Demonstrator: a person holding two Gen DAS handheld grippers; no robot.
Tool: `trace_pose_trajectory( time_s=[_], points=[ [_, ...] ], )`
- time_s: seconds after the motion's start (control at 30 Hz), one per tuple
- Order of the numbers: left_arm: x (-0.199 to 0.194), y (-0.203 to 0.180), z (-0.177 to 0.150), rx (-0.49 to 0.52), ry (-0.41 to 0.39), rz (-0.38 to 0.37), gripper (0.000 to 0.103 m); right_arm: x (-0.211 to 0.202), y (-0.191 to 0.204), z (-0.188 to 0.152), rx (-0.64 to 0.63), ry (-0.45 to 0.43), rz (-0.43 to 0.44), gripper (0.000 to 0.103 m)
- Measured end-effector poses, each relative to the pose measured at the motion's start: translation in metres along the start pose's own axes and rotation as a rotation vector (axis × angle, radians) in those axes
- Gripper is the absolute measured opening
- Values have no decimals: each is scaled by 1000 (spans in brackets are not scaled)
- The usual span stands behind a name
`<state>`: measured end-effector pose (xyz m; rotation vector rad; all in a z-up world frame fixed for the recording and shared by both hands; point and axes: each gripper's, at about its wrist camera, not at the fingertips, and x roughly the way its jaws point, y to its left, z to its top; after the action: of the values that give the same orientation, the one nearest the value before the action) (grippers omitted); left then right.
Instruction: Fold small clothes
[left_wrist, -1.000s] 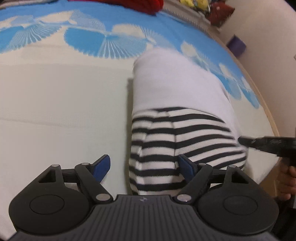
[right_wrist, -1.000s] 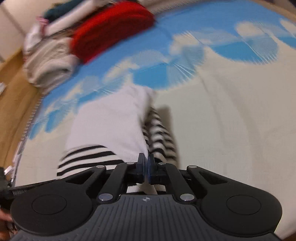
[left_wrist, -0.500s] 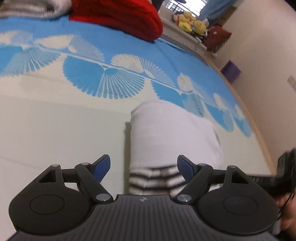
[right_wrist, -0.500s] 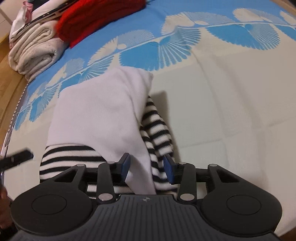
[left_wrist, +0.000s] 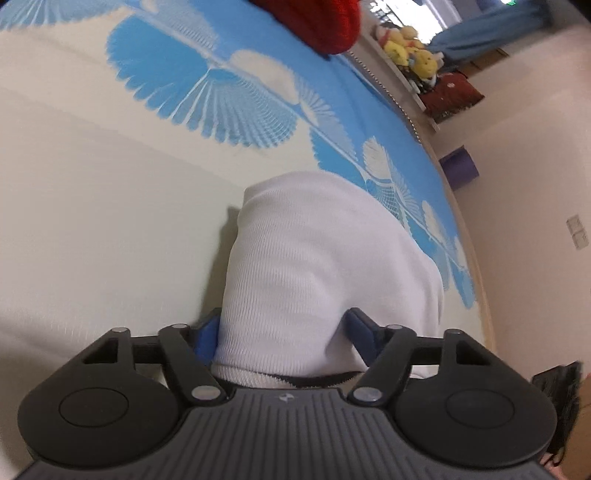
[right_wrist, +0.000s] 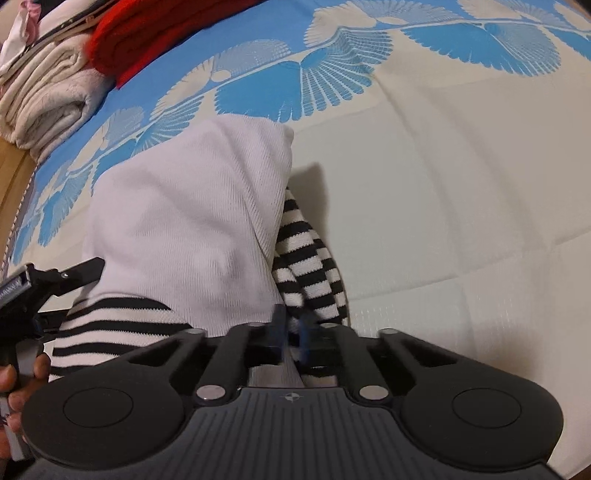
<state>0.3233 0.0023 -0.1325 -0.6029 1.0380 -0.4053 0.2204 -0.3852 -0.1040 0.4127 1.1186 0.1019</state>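
A small white garment (left_wrist: 314, 258) with black-and-white striped sleeves (right_wrist: 310, 266) lies folded on the bedspread (left_wrist: 92, 221). My left gripper (left_wrist: 283, 330) straddles its near white end. The jaws are closing with the cloth filling the gap between the blue pads (left_wrist: 205, 334), and no firm pinch shows. My right gripper (right_wrist: 292, 328) is shut on the garment's near edge, where the white cloth (right_wrist: 177, 221) meets a striped sleeve. The left gripper's finger (right_wrist: 79, 271) also shows at the garment's left side in the right wrist view, held by a hand (right_wrist: 22, 376).
A red knit (right_wrist: 147, 40) and folded beige towels (right_wrist: 48, 92) are stacked at the bed's far side. Plush toys (left_wrist: 410, 48) and a purple box (left_wrist: 460, 171) stand beyond the bed's edge by the wall. Open cream bedspread (right_wrist: 461, 184) lies right of the garment.
The left gripper moved forward and down over the garment; its jaws narrowed around the white cloth, and the stripes left its view. The right gripper opened, then shut on the near edge.
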Motion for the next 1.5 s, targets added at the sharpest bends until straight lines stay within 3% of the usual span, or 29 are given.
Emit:
trace_pose_trajectory(
  time_s=[0.07, 0.17, 0.27, 0.33, 0.47, 0.53, 0.7, 0.8, 0.93, 1.0, 1.1, 1.17, 1.27, 1.33, 1.37, 1.5],
  points=[
    [-4, -7, 0, 40, -23, 16, 48, -2, 3, 0, -21, -26, 2, 1],
    [-21, -25, 10, 133, -92, 29, 41, -3, 13, 2, -43, -60, 17, 1],
    [-45, -40, 29, 226, -191, 67, 41, -3, 26, 10, -41, -98, 48, 1],
    [-62, -38, 43, 230, -248, 86, 43, -5, 38, 18, -43, -145, 82, 1],
    [-92, -21, 70, 186, -345, 191, 61, 0, 67, 37, -40, -222, 121, 0],
    [-100, -18, 70, 196, -304, 236, 64, 9, 78, 42, -44, -210, 95, 0],
    [-72, -8, 38, 264, -46, 368, 63, 31, 82, 51, -37, -159, -40, 0],
    [-75, -3, 29, 211, -101, 359, 63, 31, 80, 49, -6, -163, -32, 0],
    [-96, -4, 27, 186, -146, 318, 63, 13, 87, 47, 1, -251, 86, 6],
    [-106, -6, 30, 183, -149, 323, 63, 9, 92, 47, -15, -272, 133, 16],
    [-121, -15, 37, 180, -115, 288, 63, 19, 98, 46, -19, -204, 203, 31],
    [-134, -27, 41, 229, -103, 295, 63, 34, 104, 45, -28, -123, 215, 33],
    [-145, -37, 38, 294, -97, 313, 65, 51, 114, 38, -65, -51, 173, 33],
    [-146, -36, 35, 321, -90, 319, 67, 50, 119, 33, -92, -63, 147, 27],
    [-145, -33, 33, 326, -94, 316, 67, 47, 120, 31, -97, -73, 158, 2],
    [-125, -10, 22, 263, -79, 282, 67, 5, 118, 29, -107, -207, 255, 1]
  ],
)
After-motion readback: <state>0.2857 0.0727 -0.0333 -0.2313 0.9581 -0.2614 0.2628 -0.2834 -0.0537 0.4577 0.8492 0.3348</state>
